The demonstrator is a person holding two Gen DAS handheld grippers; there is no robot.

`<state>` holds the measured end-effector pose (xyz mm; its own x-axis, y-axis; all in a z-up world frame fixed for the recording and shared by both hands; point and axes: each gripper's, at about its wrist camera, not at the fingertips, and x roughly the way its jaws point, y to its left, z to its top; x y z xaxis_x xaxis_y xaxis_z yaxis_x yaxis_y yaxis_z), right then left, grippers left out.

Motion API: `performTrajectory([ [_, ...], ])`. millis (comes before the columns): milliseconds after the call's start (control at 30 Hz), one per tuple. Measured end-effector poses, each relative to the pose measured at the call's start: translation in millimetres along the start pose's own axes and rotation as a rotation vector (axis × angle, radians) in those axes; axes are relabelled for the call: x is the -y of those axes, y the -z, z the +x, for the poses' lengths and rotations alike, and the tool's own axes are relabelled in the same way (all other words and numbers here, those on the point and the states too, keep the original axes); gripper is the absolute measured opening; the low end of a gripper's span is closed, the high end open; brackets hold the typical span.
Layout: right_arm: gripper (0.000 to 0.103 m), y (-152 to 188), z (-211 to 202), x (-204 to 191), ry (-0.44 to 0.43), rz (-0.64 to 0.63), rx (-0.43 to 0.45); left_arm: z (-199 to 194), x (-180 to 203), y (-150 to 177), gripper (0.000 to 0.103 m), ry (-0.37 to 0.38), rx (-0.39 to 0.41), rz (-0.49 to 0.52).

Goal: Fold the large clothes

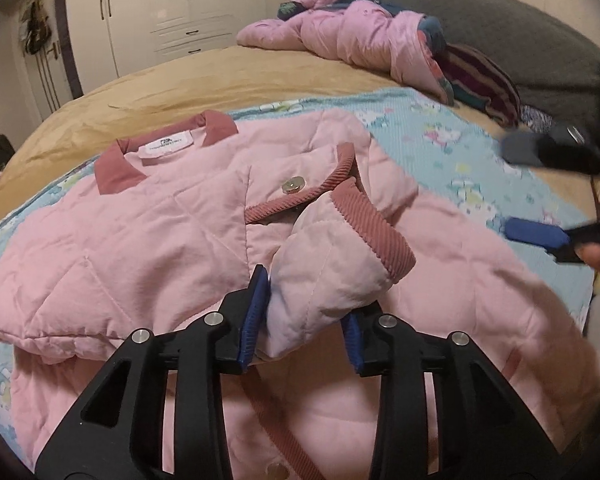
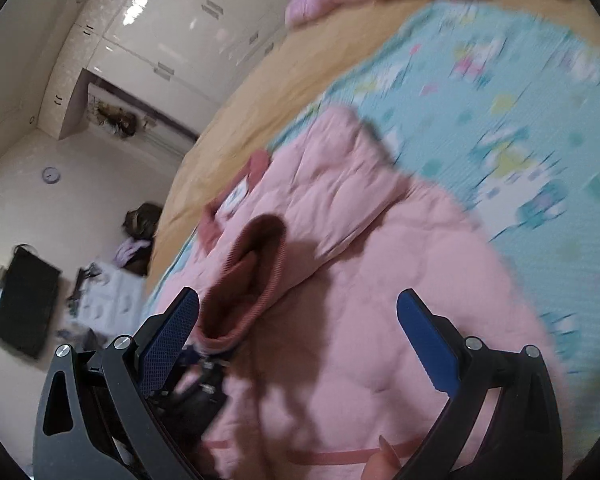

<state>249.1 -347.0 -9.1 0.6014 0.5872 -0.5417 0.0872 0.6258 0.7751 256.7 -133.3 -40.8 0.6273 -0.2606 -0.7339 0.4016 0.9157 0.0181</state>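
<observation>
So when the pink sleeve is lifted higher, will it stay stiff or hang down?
Probably it hangs: the sleeve bulges softly between the left tongs. The quilted padding looks puffy, so likely light. The ribbed cuff seems firmer and may hold its curve.

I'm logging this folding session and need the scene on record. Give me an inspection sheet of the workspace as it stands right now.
Surface: bed with tan sheet; light blue patterned blanket spread on it.
Job's things: pink quilted jacket lying on the blanket, collar at the far end; sleeve folded across the front.
Clutter: crumpled pink coat and dark clothes near the headboard.
Grippers: left claw shut on the sleeve near its cuff; right claw open, blurred, above the jacket.
Cables: nothing seen.
Surroundings: white wardrobe; dark items on the floor beside the bed.
</observation>
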Motion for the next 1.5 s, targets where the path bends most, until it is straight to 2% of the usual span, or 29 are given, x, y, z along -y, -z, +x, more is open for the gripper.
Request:
performTrajectory([
  [100, 0.099, -7.1, 28.2, -11.5, -0.073, 0.003, -0.082, 0.7, -1.8, 5.4, 0.029, 0.009, -0.008, -0.002],
  [400, 0.098, -23.5, 99.7, -18.2, -0.135, 0.08, -0.253, -3.4, -4.5, 13.8, 0.032, 0.024, -0.01, 0.015],
  [467, 0.083, -22.7, 107.4, -18.5, -0.137, 0.081, -0.264, -4.3, -4.2, 14.1, 0.032, 0.022, -0.01, 0.021],
  [533, 0.057, -21.2, 111.7, -19.4, -0.119, 0.079, -0.269, -6.3, -2.2, 15.2, 0.036, 0.02, -0.007, 0.033],
  [567, 0.05, -20.6, 110.0, -21.4, -0.115, 0.068, -0.263, -8.7, -1.0, 16.2, 0.04, 0.014, -0.002, 0.046],
  [600, 0.036, -20.5, 108.7, -25.8, -0.117, 0.047, -0.25, -11.1, -0.1, 16.5, 0.056, 0.016, 0.002, 0.053],
  [633, 0.023, -20.5, 106.3, -30.6, -0.128, 0.027, -0.242, -15.0, 0.1, 16.7, 0.081, 0.019, 0.009, 0.051],
  [667, 0.023, -20.8, 102.5, -38.0, -0.119, -0.008, -0.23, -20.2, -0.3, 16.9, 0.088, 0.006, 0.021, 0.044],
  [733, 0.019, -24.8, 97.6, -48.4, -0.103, -0.087, -0.199, -32.9, -2.5, 16.4, 0.089, 0.011, 0.053, 0.039],
  [900, 0.017, -39.8, 74.9, -93.6, -0.116, -0.26, -0.124, -69.0, -19.1, 17.0, 0.092, 0.037, 0.109, -0.006],
  [1000, 0.017, -52.1, 61.4, -132.4, -0.11, -0.385, -0.083, -93.1, -49.9, 18.8, 0.094, 0.027, 0.151, -0.096],
  [1167, 0.015, -79.3, 31.5, -188.4, -0.116, -0.542, -0.006, -119.9, -115.9, 22.8, 0.094, -0.04, 0.182, -0.279],
  [1267, 0.015, -94.8, 13.8, -220.1, -0.099, -0.651, 0.047, -132.5, -160.0, 27.6, 0.094, -0.118, 0.207, -0.375],
  [1400, 0.015, -100.6, 14.2, -236.3, -0.007, -0.745, 0.099, -141.7, -211.1, 31.7, 0.094, -0.186, 0.231, -0.514],
  [1500, 0.015, -95.9, 22.4, -233.5, 0.056, -0.797, 0.113, -144.1, -240.0, 32.4, 0.094, -0.191, 0.237, -0.607],
])
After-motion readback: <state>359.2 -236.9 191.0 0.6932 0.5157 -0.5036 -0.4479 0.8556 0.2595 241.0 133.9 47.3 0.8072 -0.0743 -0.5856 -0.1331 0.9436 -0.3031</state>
